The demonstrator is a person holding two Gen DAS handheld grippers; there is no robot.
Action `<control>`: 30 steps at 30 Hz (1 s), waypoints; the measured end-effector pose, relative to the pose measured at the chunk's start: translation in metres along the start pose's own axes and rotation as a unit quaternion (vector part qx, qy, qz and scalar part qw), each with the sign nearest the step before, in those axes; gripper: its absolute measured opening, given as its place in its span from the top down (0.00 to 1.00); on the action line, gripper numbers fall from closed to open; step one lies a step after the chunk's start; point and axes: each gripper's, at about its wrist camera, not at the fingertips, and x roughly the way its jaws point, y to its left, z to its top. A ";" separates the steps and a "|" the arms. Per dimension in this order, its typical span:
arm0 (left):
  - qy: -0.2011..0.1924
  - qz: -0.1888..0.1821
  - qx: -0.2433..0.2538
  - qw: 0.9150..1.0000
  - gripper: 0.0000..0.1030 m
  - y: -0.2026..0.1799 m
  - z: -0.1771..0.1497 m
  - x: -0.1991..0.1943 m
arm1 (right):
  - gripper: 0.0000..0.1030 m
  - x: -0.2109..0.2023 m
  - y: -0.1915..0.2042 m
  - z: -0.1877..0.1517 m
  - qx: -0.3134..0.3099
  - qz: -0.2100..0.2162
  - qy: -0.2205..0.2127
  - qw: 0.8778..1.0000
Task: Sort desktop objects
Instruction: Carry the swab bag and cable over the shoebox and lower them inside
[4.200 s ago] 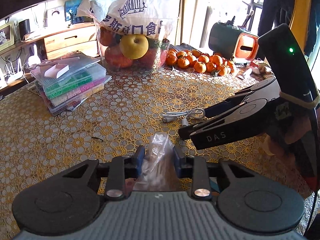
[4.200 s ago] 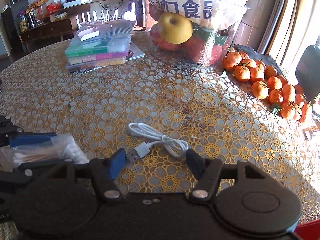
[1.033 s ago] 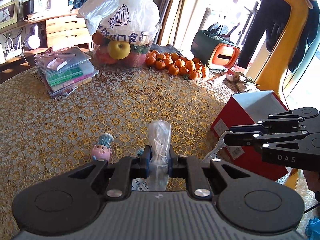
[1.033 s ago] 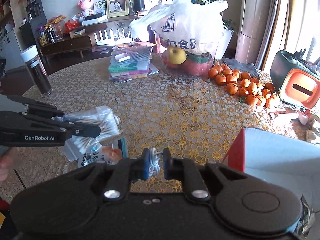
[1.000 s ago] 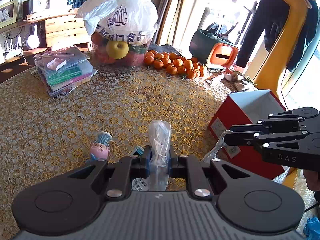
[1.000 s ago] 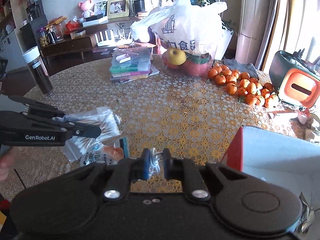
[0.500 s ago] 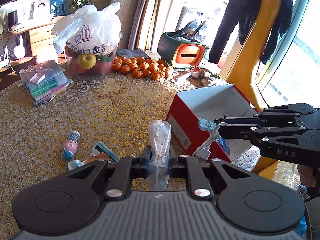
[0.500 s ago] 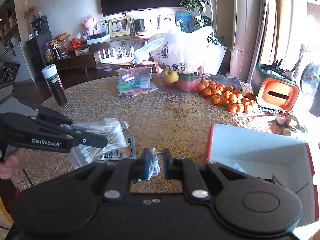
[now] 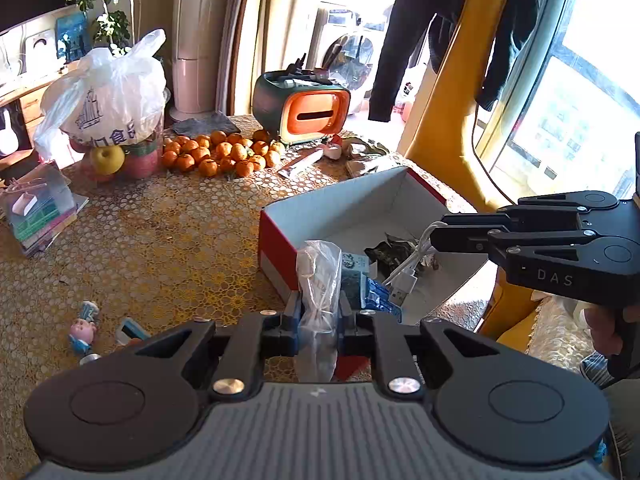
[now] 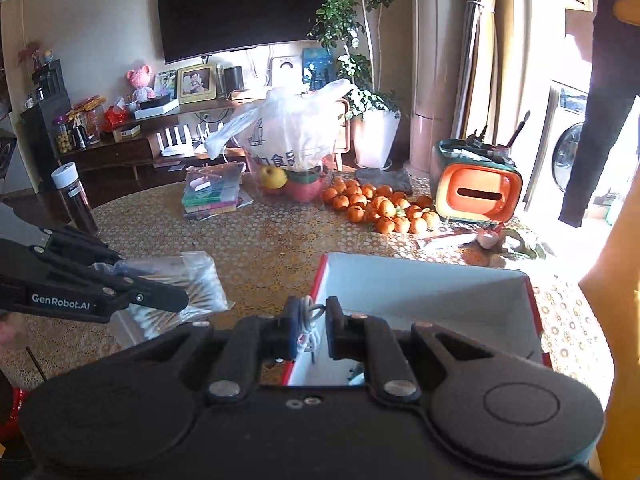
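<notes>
Both carrying to red box (image 9: 276,248): left gripper (image 9: 319,312) clamped on swab bag (image 9: 318,280), right gripper (image 10: 307,322) clamped on white cable (image 10: 308,326) dangling over box at 3 o'clock; centre loads above opening before letting go.

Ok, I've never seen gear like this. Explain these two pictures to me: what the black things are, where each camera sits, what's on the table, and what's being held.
No robot: a person holds a two-finger clamp in each hand, each with a camera looking along its fingers. In the left camera's picture, the left gripper is shut on a clear bag of cotton swabs. In the right's, the right gripper pinches a white USB cable above the red box. The patterned table also holds tangerines and a pig figurine.
</notes>
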 end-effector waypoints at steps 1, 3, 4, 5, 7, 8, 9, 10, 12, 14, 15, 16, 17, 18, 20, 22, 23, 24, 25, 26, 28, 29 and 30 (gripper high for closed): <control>0.002 -0.003 0.001 1.000 0.86 -0.005 0.002 0.005 | 0.89 0.000 -0.006 -0.002 0.003 -0.004 0.001 1.000; 0.006 -0.007 0.005 1.000 0.86 -0.015 0.008 0.014 | 0.89 0.000 -0.020 -0.008 0.010 -0.013 0.004 1.000; 0.009 -0.010 0.007 1.000 0.86 -0.019 0.010 0.018 | 0.89 0.001 -0.026 -0.010 0.015 -0.016 0.006 1.000; 0.011 -0.010 0.010 1.000 0.86 -0.024 0.012 0.024 | 0.89 0.002 -0.033 -0.013 0.020 -0.019 0.009 1.000; 0.014 -0.007 0.016 1.000 0.86 -0.032 0.017 0.034 | 0.89 0.004 -0.045 -0.018 0.029 -0.025 0.013 0.999; 0.015 -0.005 0.018 1.000 0.86 -0.036 0.019 0.039 | 0.89 0.005 -0.051 -0.021 0.034 -0.027 0.014 0.999; 0.015 -0.004 0.019 1.000 0.86 -0.039 0.021 0.044 | 0.89 0.007 -0.056 -0.023 0.038 -0.029 0.016 0.999; 0.012 -0.002 0.021 1.000 0.86 -0.042 0.023 0.049 | 0.89 0.008 -0.061 -0.026 0.040 -0.030 0.016 0.999; 0.009 -0.001 0.020 1.000 0.86 -0.047 0.028 0.061 | 0.89 0.010 -0.071 -0.031 0.045 -0.033 0.020 0.998; 0.011 0.001 0.015 1.000 0.86 -0.051 0.033 0.074 | 0.89 0.015 -0.079 -0.035 0.049 -0.037 0.025 0.998; 0.013 0.001 0.014 1.000 0.86 -0.053 0.036 0.080 | 0.89 0.018 -0.083 -0.037 0.051 -0.038 0.028 0.998; 0.013 -0.001 0.012 1.000 0.86 -0.055 0.039 0.086 | 0.89 0.020 -0.086 -0.038 0.052 -0.039 0.031 0.997; 0.013 -0.004 0.010 1.000 0.86 -0.056 0.042 0.092 | 0.89 0.022 -0.089 -0.040 0.052 -0.040 0.034 0.997; 0.015 -0.007 0.009 1.000 0.86 -0.057 0.044 0.098 | 0.89 0.024 -0.091 -0.042 0.052 -0.040 0.037 0.997; 0.020 -0.019 0.004 1.000 0.86 -0.060 0.047 0.109 | 0.89 0.031 -0.095 -0.044 0.050 -0.041 0.046 0.997; 0.027 -0.024 0.004 0.999 0.86 -0.062 0.049 0.122 | 0.89 0.037 -0.099 -0.047 0.048 -0.041 0.057 0.996; 0.030 -0.025 0.004 0.999 0.86 -0.062 0.050 0.127 | 0.89 0.040 -0.100 -0.048 0.047 -0.039 0.062 0.996; 0.033 -0.029 0.002 0.999 0.86 -0.062 0.050 0.132 | 0.89 0.043 -0.101 -0.050 0.047 -0.037 0.066 0.996; 0.036 -0.033 -0.001 0.999 0.86 -0.062 0.050 0.138 | 0.89 0.047 -0.102 -0.051 0.047 -0.035 0.070 0.996; 0.039 -0.038 -0.005 0.999 0.86 -0.061 0.050 0.143 | 0.89 0.050 -0.102 -0.052 0.047 -0.033 0.073 0.996; 0.043 -0.044 -0.008 0.998 0.86 -0.060 0.050 0.153 | 0.89 0.055 -0.103 -0.054 0.051 -0.026 0.077 0.995; 0.047 -0.043 -0.007 0.998 0.86 -0.060 0.049 0.159 | 0.89 0.057 -0.103 -0.055 0.052 -0.024 0.079 0.995; 0.050 -0.040 -0.006 0.998 0.86 -0.061 0.049 0.164 | 0.89 0.060 -0.104 -0.056 0.052 -0.023 0.080 0.995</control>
